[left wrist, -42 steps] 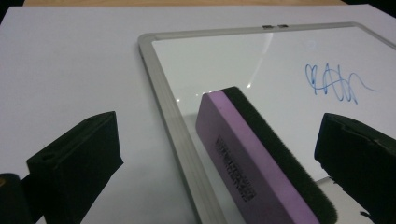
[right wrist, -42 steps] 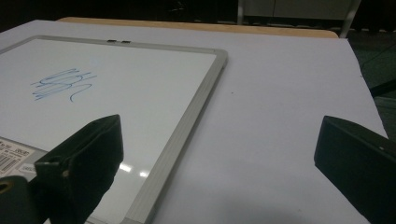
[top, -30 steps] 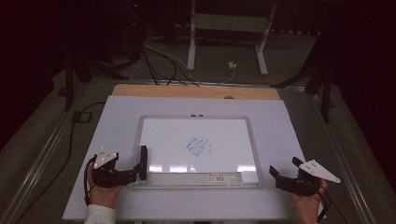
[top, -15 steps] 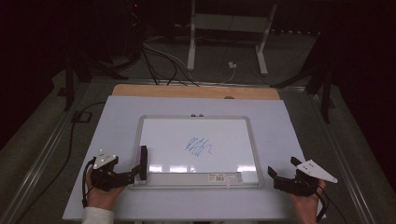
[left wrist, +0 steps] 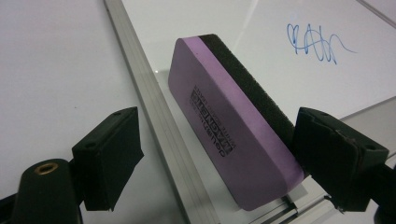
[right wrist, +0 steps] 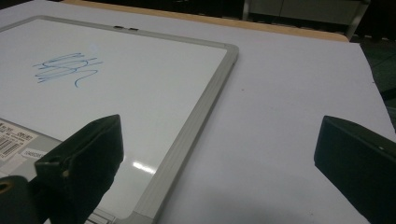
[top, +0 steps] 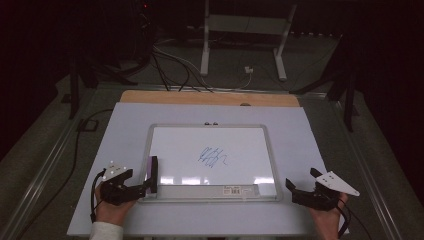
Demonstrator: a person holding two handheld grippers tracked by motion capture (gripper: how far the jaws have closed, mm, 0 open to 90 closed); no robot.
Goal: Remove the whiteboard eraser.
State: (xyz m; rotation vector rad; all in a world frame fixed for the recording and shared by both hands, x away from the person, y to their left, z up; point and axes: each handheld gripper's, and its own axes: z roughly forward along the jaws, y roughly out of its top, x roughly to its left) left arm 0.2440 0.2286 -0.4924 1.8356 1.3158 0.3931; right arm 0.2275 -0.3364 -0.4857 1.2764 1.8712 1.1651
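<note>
From the high view the eraser (top: 153,173) just looks like a dark sliver on the near-left corner of the whiteboard (top: 165,145), but the left gripper view shows its purple back with printed lettering and black felt side, lying tilted against the frame. The left gripper (top: 144,188) sits low at that corner, jaws just closing around the eraser; one pad touches the felt side, the other isn't on it yet. The right gripper (top: 294,189) rests near-right on the table (top: 310,135), jaws wide apart on nothing, its view catching the blue scribble (right wrist: 65,67).
</note>
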